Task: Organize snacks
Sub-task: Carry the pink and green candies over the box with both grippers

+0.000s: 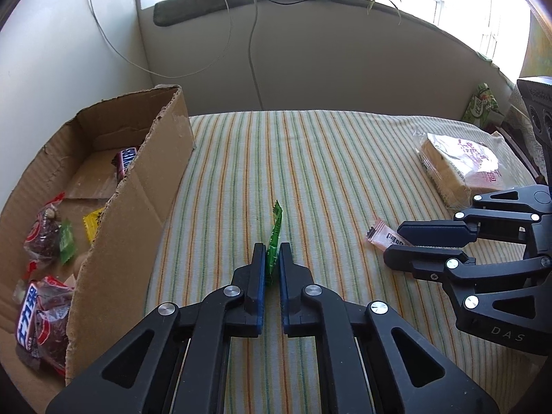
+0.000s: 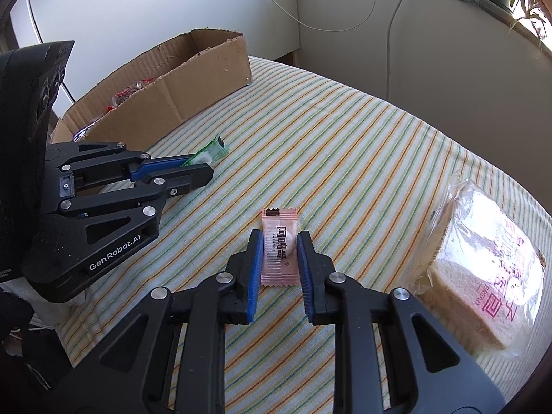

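Striped cloth covers the table [image 1: 310, 145]. From the left wrist, the left gripper [image 1: 272, 258] is clamped on a green candy [image 1: 274, 241] standing edgewise, with the cardboard box [image 1: 138, 186] just to its left. From the right wrist, the right gripper [image 2: 277, 245], partly open, straddles a pink candy [image 2: 278, 248] lying flat, long axis along the fingers.

Left wrist view: sits low behind the left tool [image 1: 272, 258], facing forward across the striped-cloth tabletop [image 1: 327, 158] toward the window wall, close to the surface. Open brown cardboard box [image 1: 138, 186] at its left, right tool [image 1: 396, 241] entering from its right edge.

Right wrist view: behind the right tool [image 2: 278, 252], angled down and leftward. Left tool [image 2: 203, 169] at its left.

Both 2 views share the tabletop [image 2: 345, 145], box [image 2: 193, 79], bagged white bread loaf [image 1: 455, 165] [image 2: 483, 283].
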The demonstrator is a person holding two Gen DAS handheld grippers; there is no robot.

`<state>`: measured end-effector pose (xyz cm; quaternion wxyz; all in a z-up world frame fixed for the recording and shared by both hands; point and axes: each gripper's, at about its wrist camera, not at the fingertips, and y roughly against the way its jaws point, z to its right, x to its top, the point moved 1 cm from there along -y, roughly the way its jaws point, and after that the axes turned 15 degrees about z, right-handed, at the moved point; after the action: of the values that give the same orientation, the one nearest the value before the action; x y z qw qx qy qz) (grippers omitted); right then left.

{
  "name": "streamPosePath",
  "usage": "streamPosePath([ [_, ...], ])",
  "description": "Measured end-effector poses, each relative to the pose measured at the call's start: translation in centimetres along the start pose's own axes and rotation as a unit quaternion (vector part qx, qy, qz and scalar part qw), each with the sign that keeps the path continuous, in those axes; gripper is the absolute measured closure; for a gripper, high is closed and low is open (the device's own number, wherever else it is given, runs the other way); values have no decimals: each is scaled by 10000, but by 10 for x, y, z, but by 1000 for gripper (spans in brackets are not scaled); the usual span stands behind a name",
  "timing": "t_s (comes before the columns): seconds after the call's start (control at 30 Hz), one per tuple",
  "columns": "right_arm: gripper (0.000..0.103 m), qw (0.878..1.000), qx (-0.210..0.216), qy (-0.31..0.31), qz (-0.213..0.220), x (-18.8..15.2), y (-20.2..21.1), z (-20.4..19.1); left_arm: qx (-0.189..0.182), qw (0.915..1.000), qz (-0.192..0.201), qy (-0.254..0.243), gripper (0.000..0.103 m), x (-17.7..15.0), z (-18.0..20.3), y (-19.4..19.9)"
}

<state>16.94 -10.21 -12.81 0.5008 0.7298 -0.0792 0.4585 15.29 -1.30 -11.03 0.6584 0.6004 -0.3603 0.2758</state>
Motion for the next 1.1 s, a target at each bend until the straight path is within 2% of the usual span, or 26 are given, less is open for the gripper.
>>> streamPosePath([
  [0.17,83,9999,-75,-137,72,2,6,1,-128,9995,113,268,98,2,-7,12],
  [0.33,84,9996,-122,-167,211,8,18,0,-266,9986,338,310,98,8,-8,37],
  [0.57,84,9991,-131,-124,389,30,32,-10,-331,9959,680,497,98,20,-26,68],
  [0.9,84,9979,-54,120,636,75,26,-44,45,9928,977,690,98,23,-78,98],
  [1.1,84,9975,48,260,659,101,5,-66,324,9905,1049,826,98,20,-107,105],
])
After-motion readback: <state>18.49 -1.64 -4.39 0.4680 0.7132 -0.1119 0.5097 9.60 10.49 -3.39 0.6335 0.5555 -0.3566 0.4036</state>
